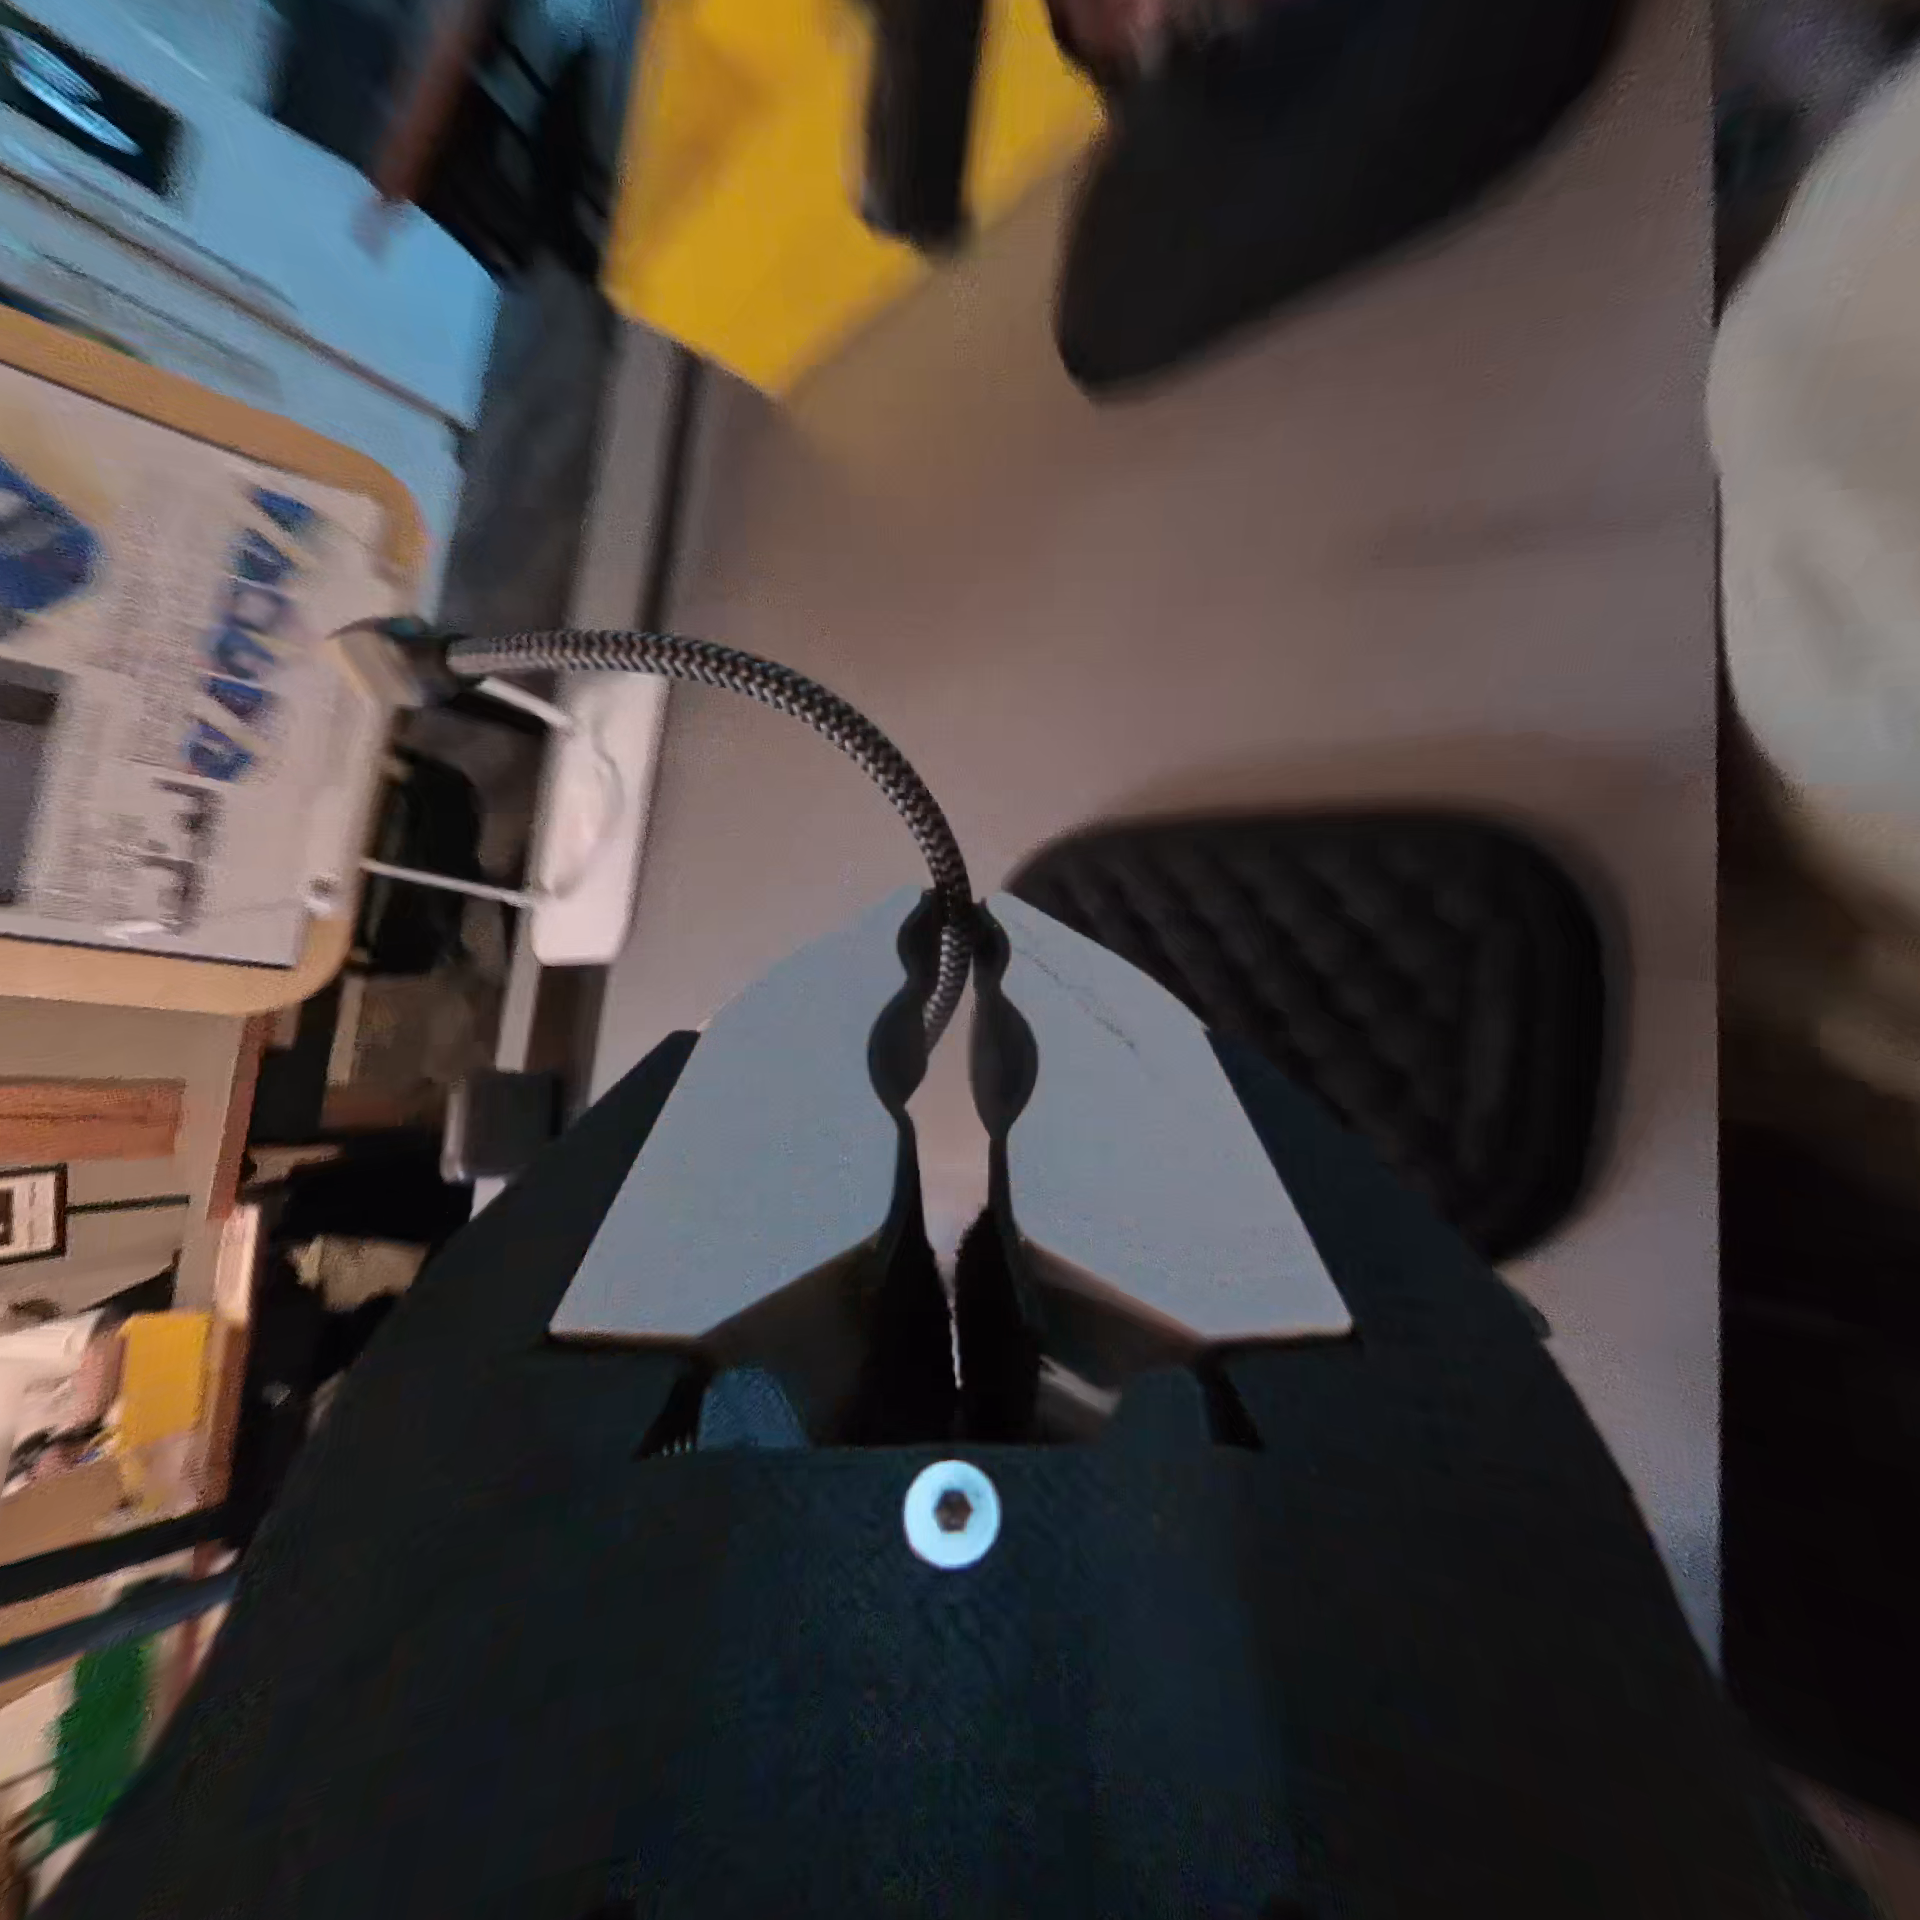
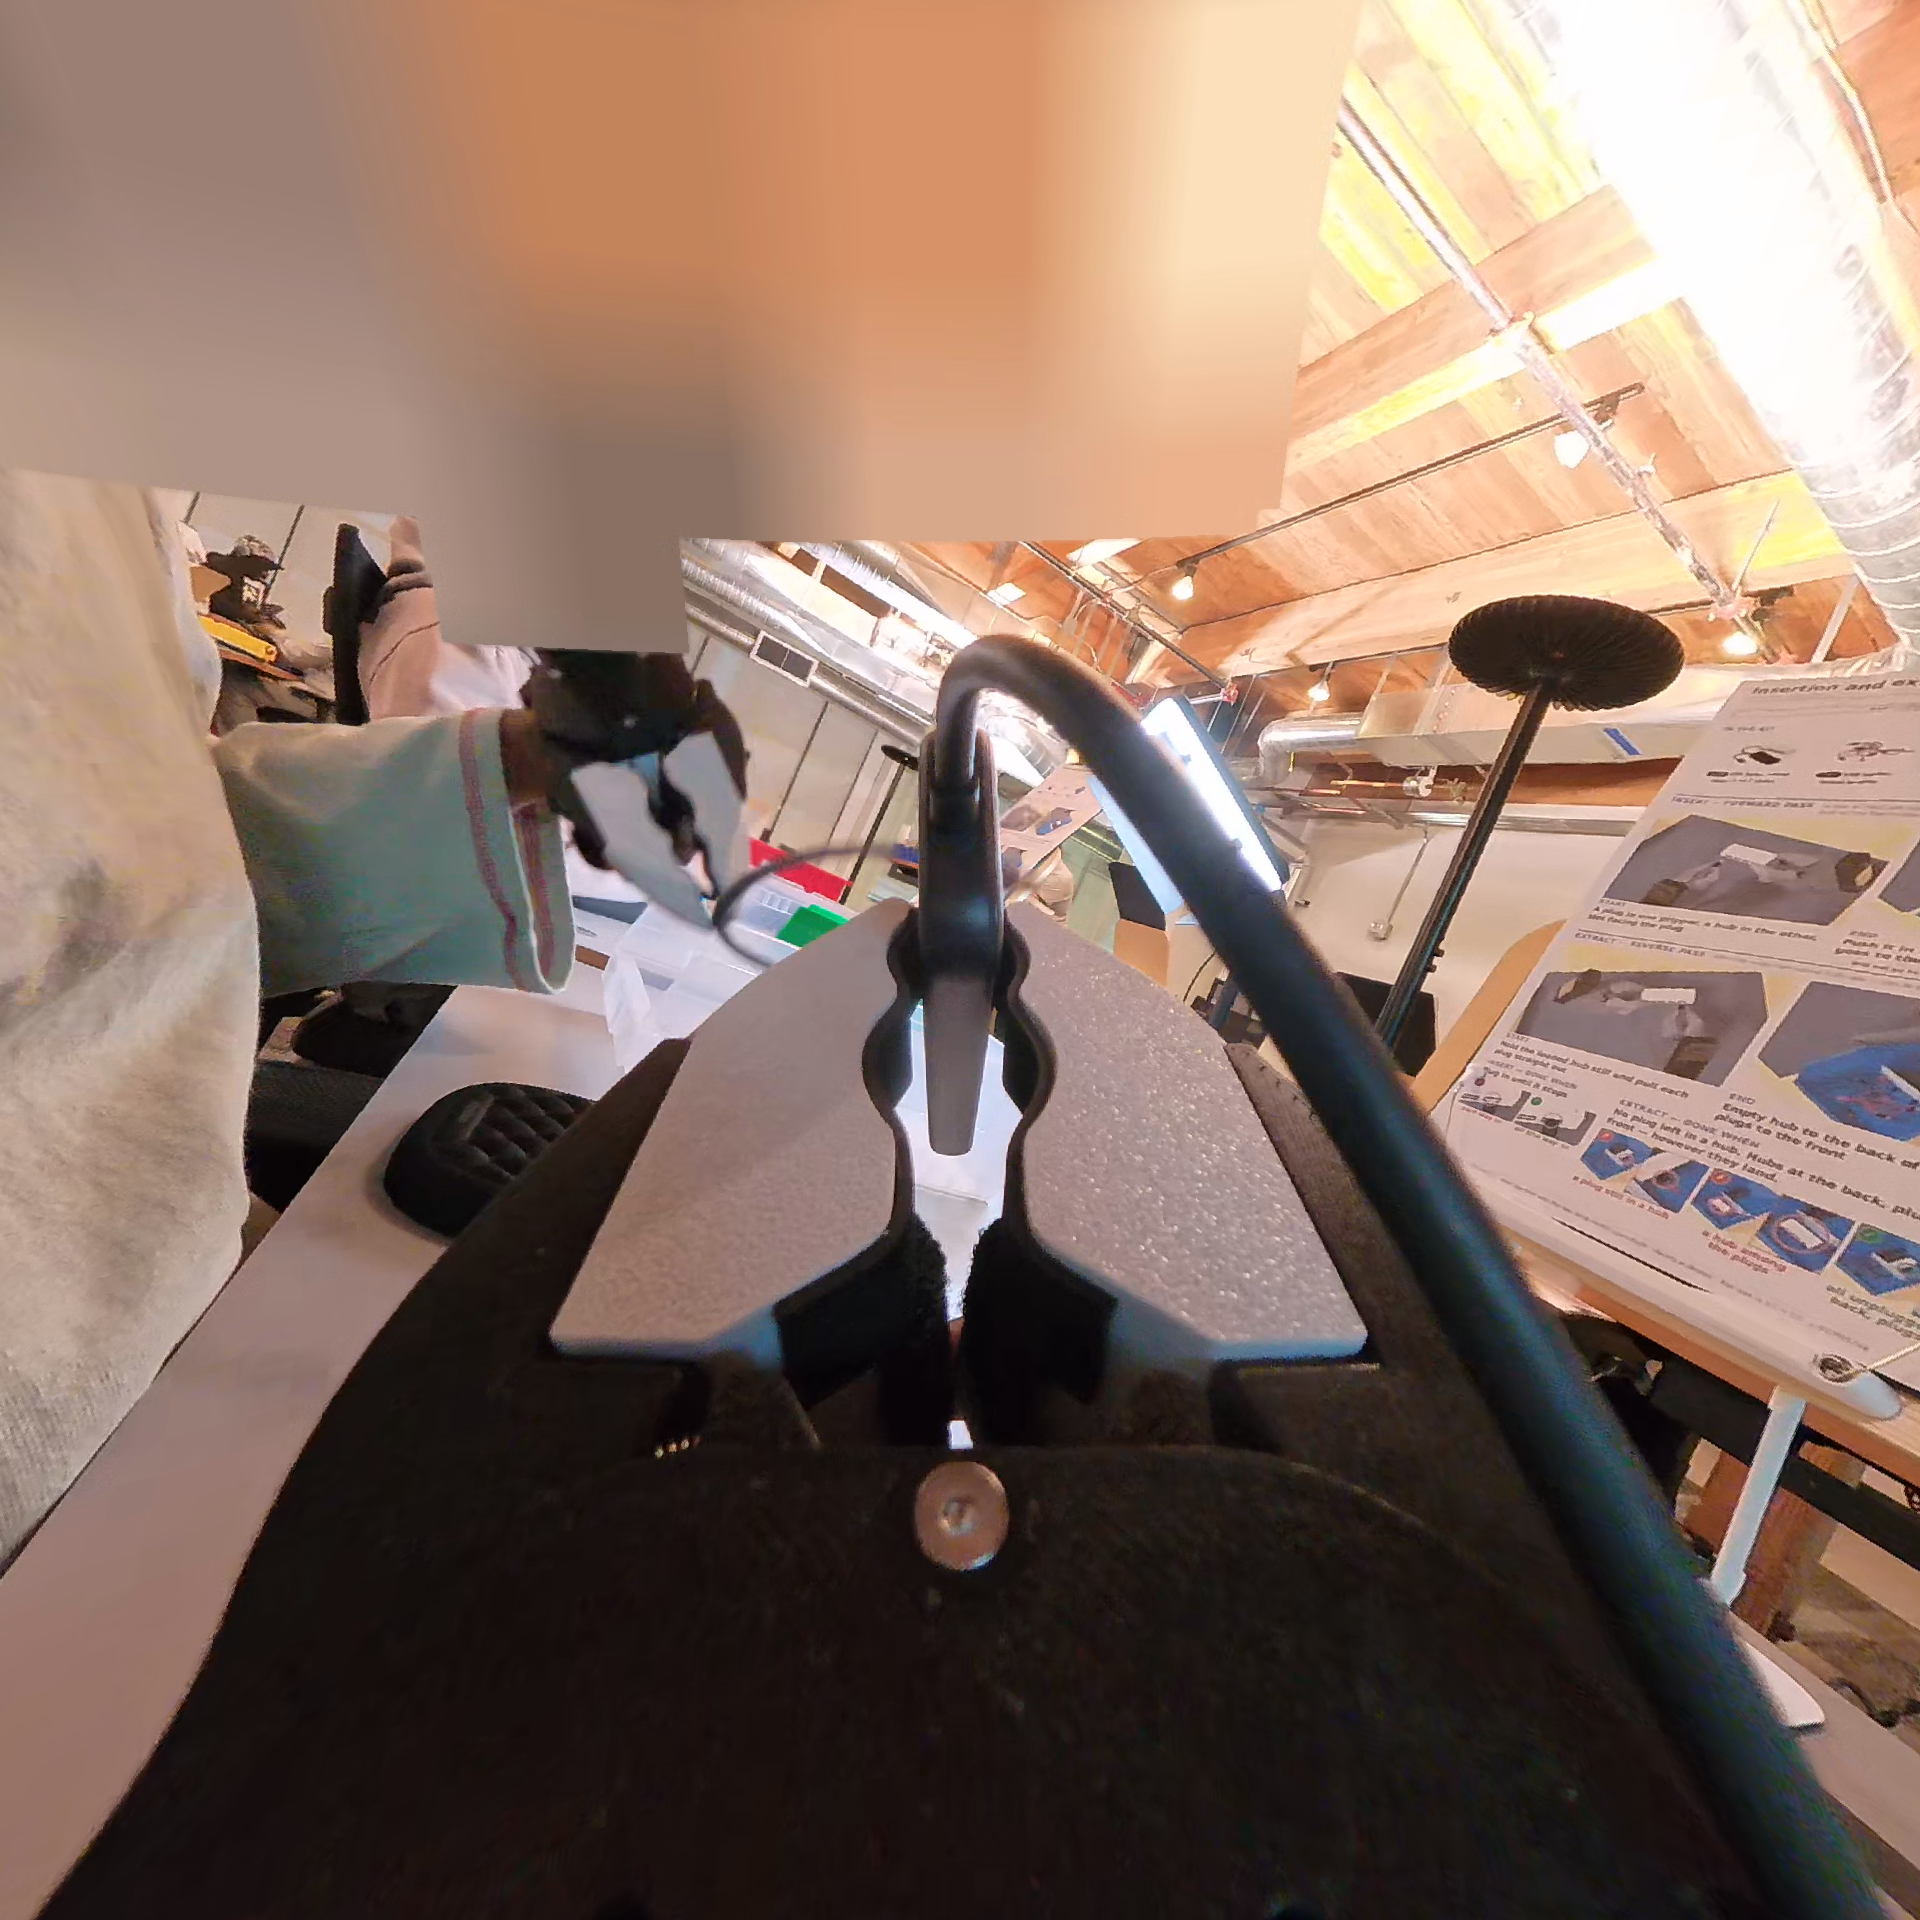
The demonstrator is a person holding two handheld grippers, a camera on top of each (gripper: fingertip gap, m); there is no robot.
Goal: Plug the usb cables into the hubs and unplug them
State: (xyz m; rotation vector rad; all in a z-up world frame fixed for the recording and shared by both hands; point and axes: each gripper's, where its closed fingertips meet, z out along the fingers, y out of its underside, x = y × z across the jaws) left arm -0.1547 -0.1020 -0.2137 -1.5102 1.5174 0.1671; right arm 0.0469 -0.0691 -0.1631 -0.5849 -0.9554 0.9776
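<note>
Left wrist view smeared by motion so we cannot read the braided cable's plug [image 1: 390, 644], poster [image 2: 1756, 997] cut by the right edge, black cable [image 2: 1403, 1091] running off the bottom edge

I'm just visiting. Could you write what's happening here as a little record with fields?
Left gripper: shut on a braided cable, gripped partway along, its plug end hanging free
Right gripper: shut on a flat grey hub with a thick black cord
Plugged in: not yet; the two are held apart
Table: white, with a black quilted pad
</note>
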